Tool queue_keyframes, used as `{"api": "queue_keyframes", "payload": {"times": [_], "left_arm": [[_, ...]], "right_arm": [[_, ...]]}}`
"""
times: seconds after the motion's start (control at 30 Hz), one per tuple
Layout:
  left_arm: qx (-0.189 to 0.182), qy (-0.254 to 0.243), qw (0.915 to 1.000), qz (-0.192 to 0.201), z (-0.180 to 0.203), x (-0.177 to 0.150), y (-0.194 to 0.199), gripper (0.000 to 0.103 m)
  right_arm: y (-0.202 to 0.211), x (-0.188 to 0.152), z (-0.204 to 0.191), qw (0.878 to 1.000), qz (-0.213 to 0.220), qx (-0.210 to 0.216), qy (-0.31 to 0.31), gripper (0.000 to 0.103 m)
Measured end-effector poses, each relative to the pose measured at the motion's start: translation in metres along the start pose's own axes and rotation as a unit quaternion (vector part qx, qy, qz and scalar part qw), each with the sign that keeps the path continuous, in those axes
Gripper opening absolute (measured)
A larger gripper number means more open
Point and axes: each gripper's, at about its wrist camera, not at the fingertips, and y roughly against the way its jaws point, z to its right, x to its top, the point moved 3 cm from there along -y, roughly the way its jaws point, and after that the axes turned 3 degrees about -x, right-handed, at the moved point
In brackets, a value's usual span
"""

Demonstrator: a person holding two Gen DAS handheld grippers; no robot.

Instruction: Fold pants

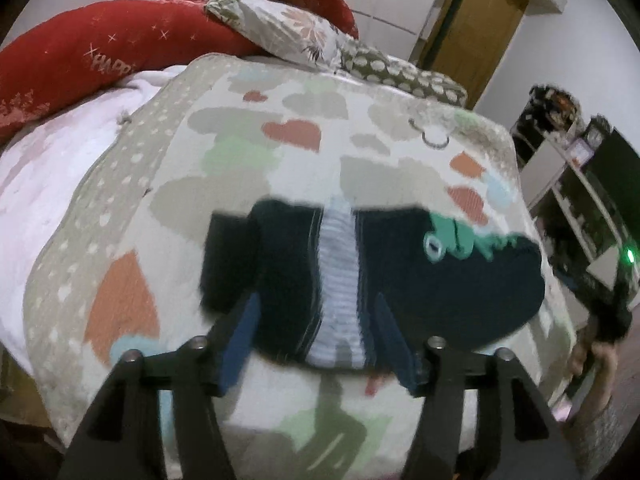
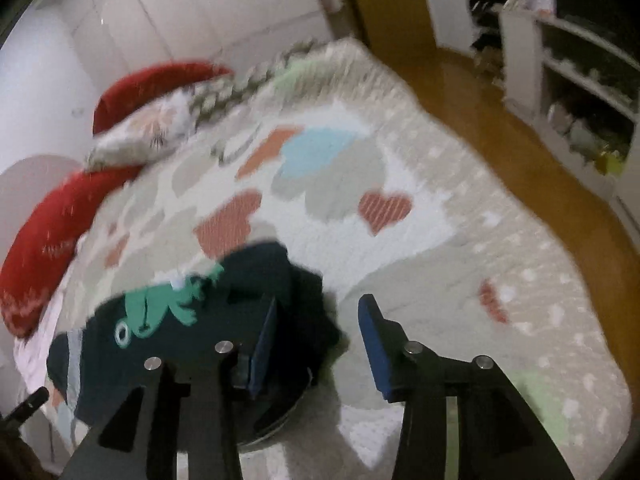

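Note:
Dark navy pants point(image 1: 420, 280) with a green frog patch point(image 1: 452, 236) and a pale striped lining strip point(image 1: 340, 280) lie folded in a small bundle on the heart-patterned bedspread point(image 1: 280, 140). My left gripper point(image 1: 316, 312) hovers just in front of the bundle, its jaws apart, holding nothing. In the right wrist view the pants point(image 2: 168, 344) lie at lower left, frog patch point(image 2: 160, 308) up. My right gripper point(image 2: 320, 320) is open and empty at the bundle's right edge; its left finger point(image 2: 264, 344) overlaps the cloth. Both views are motion-blurred.
Red pillows point(image 1: 100, 52) and a floral pillow point(image 1: 288, 28) lie at the head of the bed. A ring point(image 1: 436, 138) lies on the bedspread. A wooden floor point(image 2: 500, 112) and white shelves point(image 2: 568, 80) lie beyond the bed's right edge. A wooden door point(image 1: 480, 28) stands behind.

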Motion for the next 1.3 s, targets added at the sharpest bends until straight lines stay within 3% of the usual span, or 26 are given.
{"api": "queue_keyframes", "payload": {"times": [0.1,0.17,0.27,0.3,0.37,0.43,0.5,0.6,0.73,0.77,0.93,1.1,1.3], "left_arm": [[0.021,0.027,0.9994,0.0,-0.011,0.017,-0.024,0.062],[0.032,0.057,0.9978,-0.008,-0.027,0.025,-0.042,0.062],[0.089,0.088,0.9911,-0.044,-0.057,0.026,-0.074,0.062],[0.079,0.107,0.9895,-0.058,-0.066,0.024,-0.083,0.065],[0.057,0.124,0.9892,-0.053,-0.074,0.022,-0.085,0.067],[0.057,0.111,0.9909,-0.05,-0.072,0.022,-0.083,0.067],[0.059,0.1,0.9924,-0.043,-0.069,0.02,-0.084,0.068],[0.046,0.107,0.9924,-0.039,-0.073,0.02,-0.083,0.069],[0.01,0.166,0.9853,-0.039,-0.088,0.021,-0.061,0.071],[0.012,0.177,0.9834,-0.035,-0.09,0.02,-0.056,0.071],[0.041,0.211,0.9765,-0.001,-0.102,0.009,-0.016,0.078],[0.068,0.197,0.978,0.004,-0.089,-0.008,0.005,0.079],[0.102,0.097,0.99,0.009,-0.04,-0.018,0.014,0.079]], "right_arm": [[0.016,0.003,-0.019,0.999,0.027,0.021,0.005,0.046],[0.01,0.002,-0.044,0.998,0.008,0.066,0.022,0.046],[-0.013,-0.006,-0.075,0.992,-0.034,0.113,0.044,0.046],[-0.023,-0.008,-0.081,0.991,-0.048,0.118,0.047,0.046],[-0.049,-0.01,-0.083,0.992,-0.066,0.101,0.047,0.046],[-0.067,-0.009,-0.073,0.994,-0.067,0.074,0.034,0.043],[-0.072,-0.008,-0.064,0.994,-0.065,0.09,0.01,0.043],[-0.065,-0.006,-0.06,0.994,-0.058,0.087,0.004,0.043],[-0.041,0.0,-0.053,0.998,-0.024,0.063,-0.01,0.048],[-0.034,0.001,-0.052,0.998,-0.016,0.058,-0.012,0.054],[0.003,-0.006,-0.041,0.998,0.029,0.038,-0.027,0.061],[0.017,-0.028,-0.034,0.998,0.029,0.041,-0.046,0.061],[0.019,-0.05,-0.033,0.998,0.007,0.041,-0.049,0.061]]}}
